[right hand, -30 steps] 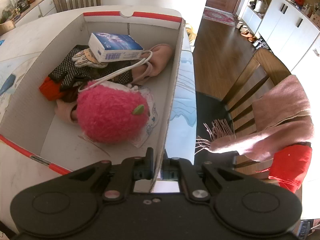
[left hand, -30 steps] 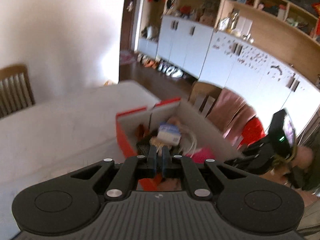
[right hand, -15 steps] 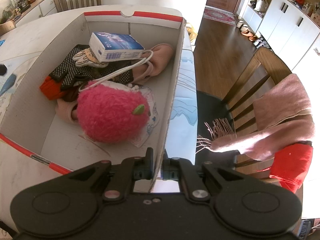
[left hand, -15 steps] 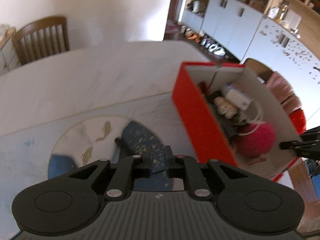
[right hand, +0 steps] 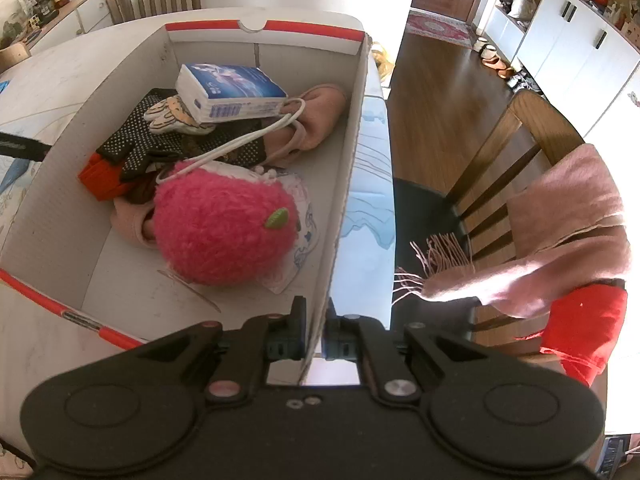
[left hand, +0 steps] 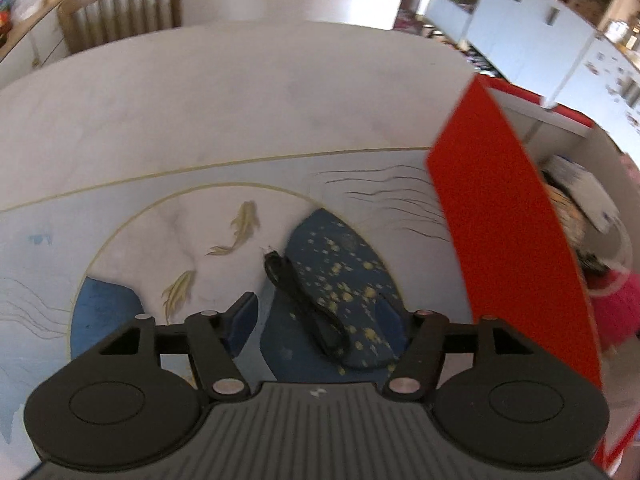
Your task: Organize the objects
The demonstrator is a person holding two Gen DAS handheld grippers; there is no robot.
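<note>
Swung away from the red cardboard box [left hand: 508, 240] since a second ago, and opened wide: left gripper [left hand: 326, 312] now over the fish-patterned table mat [left hand: 168, 248], jaws spread to either side of a black strap-like item [left hand: 304, 300] lying on the mat just beside the box's red outer wall. Unchanged on the other side: right gripper [right hand: 316, 330] pinched shut on the box's near right wall, one finger inside, one outside.

Inside the box: a fuzzy pink hat [right hand: 224, 224], a blue-and-white carton [right hand: 230, 94], dotted black gloves [right hand: 160, 140], a white cord [right hand: 248, 136].

Likely step: picking up the black item for the box. Best done by lowering until the fingertips bracket its middle, closing across the narrow width, not along its length. Worth keeping the right-hand pinch steady against sliding.

Pose: left gripper tilted down toward the table, close above it; right gripper low at the box's corner, aimed along the wall.
</note>
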